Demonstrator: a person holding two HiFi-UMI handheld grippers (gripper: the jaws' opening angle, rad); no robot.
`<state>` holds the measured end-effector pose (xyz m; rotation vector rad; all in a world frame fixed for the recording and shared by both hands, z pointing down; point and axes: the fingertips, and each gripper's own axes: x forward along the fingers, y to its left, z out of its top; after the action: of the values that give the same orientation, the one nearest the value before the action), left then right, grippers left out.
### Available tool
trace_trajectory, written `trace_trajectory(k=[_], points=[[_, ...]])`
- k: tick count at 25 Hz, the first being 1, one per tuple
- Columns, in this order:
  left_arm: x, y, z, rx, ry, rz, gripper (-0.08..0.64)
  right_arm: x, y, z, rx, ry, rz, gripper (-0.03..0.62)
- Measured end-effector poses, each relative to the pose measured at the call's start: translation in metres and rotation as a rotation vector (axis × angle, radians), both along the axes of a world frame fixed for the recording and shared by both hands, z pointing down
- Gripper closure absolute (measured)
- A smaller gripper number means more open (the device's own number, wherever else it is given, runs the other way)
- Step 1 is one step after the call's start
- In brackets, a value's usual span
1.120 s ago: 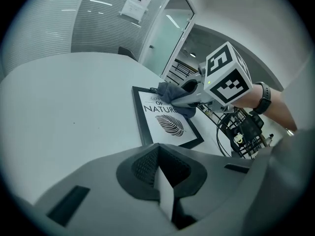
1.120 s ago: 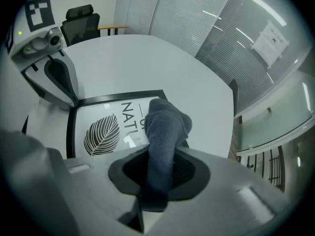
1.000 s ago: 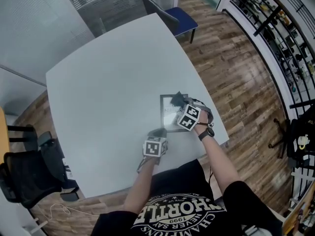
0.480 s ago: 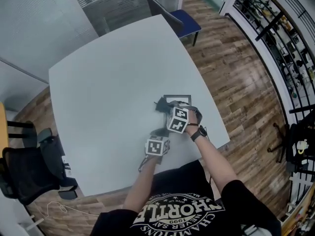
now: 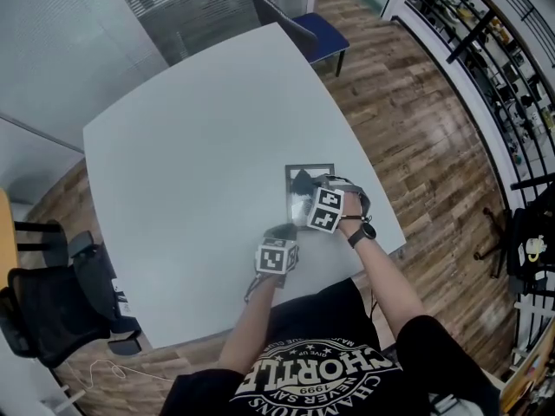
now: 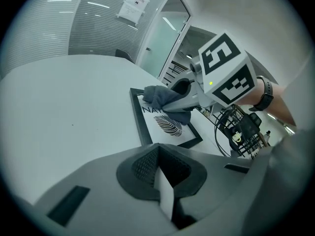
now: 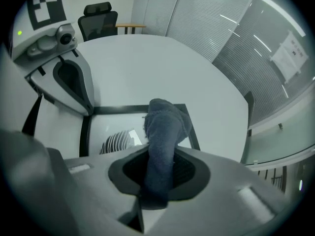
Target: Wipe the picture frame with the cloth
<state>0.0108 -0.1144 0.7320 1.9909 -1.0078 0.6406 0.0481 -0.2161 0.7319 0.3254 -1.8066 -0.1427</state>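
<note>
Rightward from the frame's left edge, where it was half a second ago, the right claw has carried the cloth back onto the glass. Across the wood floor stands the pale counter, with a blue chair at its far edge and a black chair off its left side. On the counter's near right part the dark-rimmed frame lies flat, showing a leaf-like print and some lettering. Left of it, the left claw sits low over the counter with its jaws pressed together on nothing, its tip just beside the frame's near left corner; I cannot tell whether it touches. The right claw is clenched on the grey cloth, which runs up between the jaws and bunches out past their tips. That bunch rests on the upper left part of the frame's glass.
</note>
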Motion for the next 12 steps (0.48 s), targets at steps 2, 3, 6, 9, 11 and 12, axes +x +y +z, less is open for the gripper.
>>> trace_trajectory(k=[2,3,6,9,11,12], points=[[0.0,0.001,0.0,0.004,0.0,-0.002,0.566,0.019,-0.003,0.001,0.003,0.01,0.049,0.515],[0.0,0.001,0.001,0.005,0.0,-0.003,0.567,0.027,-0.005,0.0,0.001,0.004,0.079,0.515],[0.0,0.001,0.0,0.007,0.005,-0.012,0.566,0.042,-0.009,-0.004,-0.001,-0.036,0.149,0.515],[0.0,0.001,0.0,0.01,0.003,-0.014,0.566,0.044,-0.011,-0.005,-0.008,-0.067,0.186,0.515],[0.0,0.0,0.0,0.013,0.003,-0.013,0.567,0.043,-0.01,-0.003,-0.003,-0.051,0.182,0.515],[0.001,0.0,0.0,0.014,0.006,-0.012,0.567,0.042,-0.01,-0.002,0.004,-0.03,0.167,0.515]])
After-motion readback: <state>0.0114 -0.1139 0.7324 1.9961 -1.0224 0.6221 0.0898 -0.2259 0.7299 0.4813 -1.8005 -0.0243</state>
